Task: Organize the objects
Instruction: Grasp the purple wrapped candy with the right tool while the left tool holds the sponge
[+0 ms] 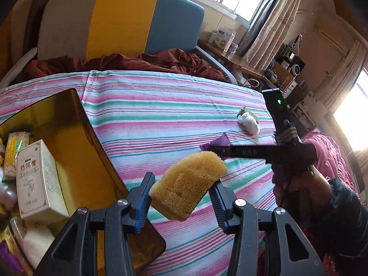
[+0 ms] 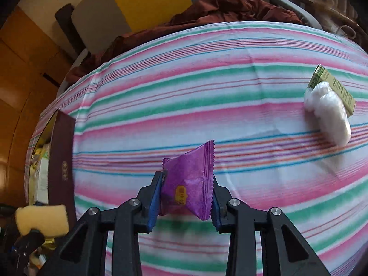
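Note:
My left gripper [image 1: 181, 192] is shut on a yellow sponge [image 1: 188, 184], held above the striped cloth beside a gold-lined box [image 1: 76, 138]. In the right wrist view that sponge [image 2: 42, 218] shows at the lower left. My right gripper [image 2: 186, 195] is shut on a purple snack packet [image 2: 187, 181], which stands upright between the blue pads just over the striped cloth [image 2: 207, 92]. From the left wrist view the right gripper's black body [image 1: 264, 153] crosses in front of the purple packet [image 1: 216, 143], with a hand and dark sleeve behind it.
A white fluffy pad [image 2: 329, 112] and a green carton [image 2: 333, 87] lie together at the far right of the cloth. The box holds a cream carton [image 1: 38, 179] and several packets. A dark red blanket [image 1: 138, 62] and a colour-block headboard [image 1: 122, 23] lie beyond.

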A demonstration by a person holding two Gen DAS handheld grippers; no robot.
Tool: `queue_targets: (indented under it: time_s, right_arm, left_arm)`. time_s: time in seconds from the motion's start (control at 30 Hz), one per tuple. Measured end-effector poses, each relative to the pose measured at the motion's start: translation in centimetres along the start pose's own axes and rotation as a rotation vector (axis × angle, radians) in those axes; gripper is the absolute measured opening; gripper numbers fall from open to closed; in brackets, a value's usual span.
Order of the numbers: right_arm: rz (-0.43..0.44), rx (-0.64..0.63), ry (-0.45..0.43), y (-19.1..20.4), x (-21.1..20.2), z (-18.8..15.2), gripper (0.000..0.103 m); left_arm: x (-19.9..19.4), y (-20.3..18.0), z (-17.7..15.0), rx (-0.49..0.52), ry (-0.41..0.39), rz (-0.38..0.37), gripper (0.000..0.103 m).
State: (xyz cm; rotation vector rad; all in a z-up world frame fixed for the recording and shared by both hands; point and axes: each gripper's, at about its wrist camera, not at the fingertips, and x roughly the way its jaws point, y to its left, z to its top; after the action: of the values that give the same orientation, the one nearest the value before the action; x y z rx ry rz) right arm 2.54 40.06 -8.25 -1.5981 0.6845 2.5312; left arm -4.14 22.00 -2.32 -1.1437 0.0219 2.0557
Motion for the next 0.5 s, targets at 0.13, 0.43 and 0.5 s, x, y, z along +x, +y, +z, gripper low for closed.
queue_targets:
  time_s: [0.13,0.43,0.5]
  right_arm:
    - [-0.049,-0.107,-0.012,2.6,0.2,-2.6,0.037]
    - [-0.156,-0.254,-0.049,4.3,1.3,-2.7,0.036]
    - [-0.151,-0.244,-0.051,4.2,1.3,-2.7,0.036]
  left_arm:
    - [-1.3,-0.2,-1.1,0.012,-0.018,0.0,0.048]
    - [-4.0,0.8,-3.1,-0.014,-0.056,-0.009,0.048]
    - [-4.4,1.6,-3.2,-0.037,-0.06,-0.008,0.048]
